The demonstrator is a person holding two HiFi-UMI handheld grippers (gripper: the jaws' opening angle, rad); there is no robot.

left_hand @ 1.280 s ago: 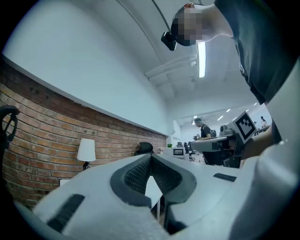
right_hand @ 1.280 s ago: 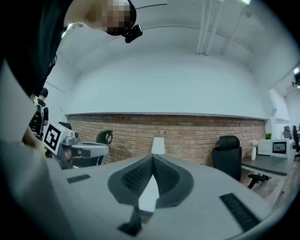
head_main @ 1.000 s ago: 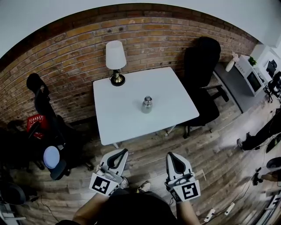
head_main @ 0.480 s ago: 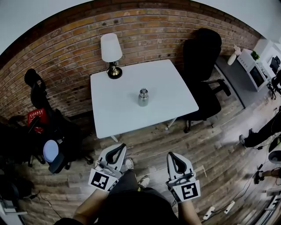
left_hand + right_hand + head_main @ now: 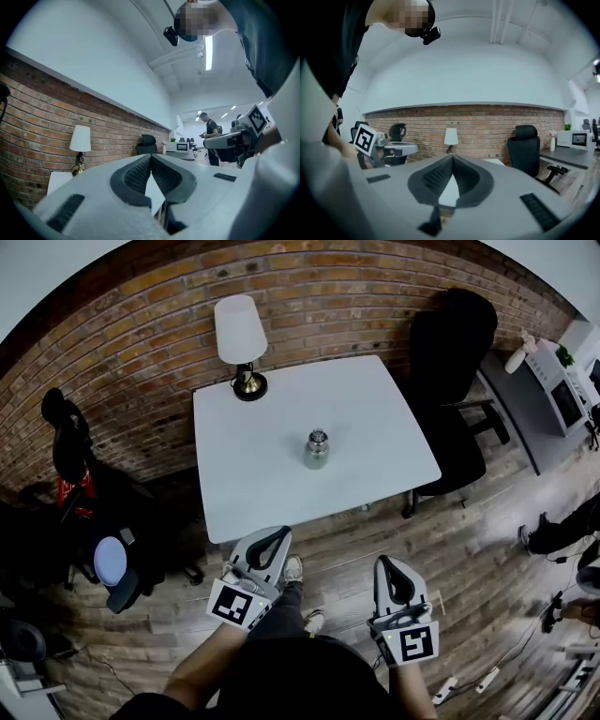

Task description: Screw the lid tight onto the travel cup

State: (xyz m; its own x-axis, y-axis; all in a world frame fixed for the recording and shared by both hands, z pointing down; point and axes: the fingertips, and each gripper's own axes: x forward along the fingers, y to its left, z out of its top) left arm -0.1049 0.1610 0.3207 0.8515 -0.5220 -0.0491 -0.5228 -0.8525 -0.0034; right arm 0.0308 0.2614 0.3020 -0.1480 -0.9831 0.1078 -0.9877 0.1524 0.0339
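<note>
A small steel travel cup (image 5: 317, 448) with its lid on top stands upright near the middle of the white square table (image 5: 375, 474). Both grippers hang over the wooden floor, short of the table's near edge and well away from the cup. My left gripper (image 5: 279, 534) (image 5: 151, 156) is shut with nothing between its jaws. My right gripper (image 5: 389, 562) (image 5: 452, 157) is also shut and empty. In both gripper views the jaws point toward the brick wall, and the cup is hidden behind them.
A table lamp (image 5: 239, 338) stands at the table's far left corner. A black office chair (image 5: 455, 371) sits at the table's right side; another chair (image 5: 66, 442) and clutter stand at the left. A brick wall runs behind. A person (image 5: 211, 136) stands far off.
The view has shifted closer to the table. Both grippers have come forward toward its near edge, the left one more. Their jaws stayed shut.
</note>
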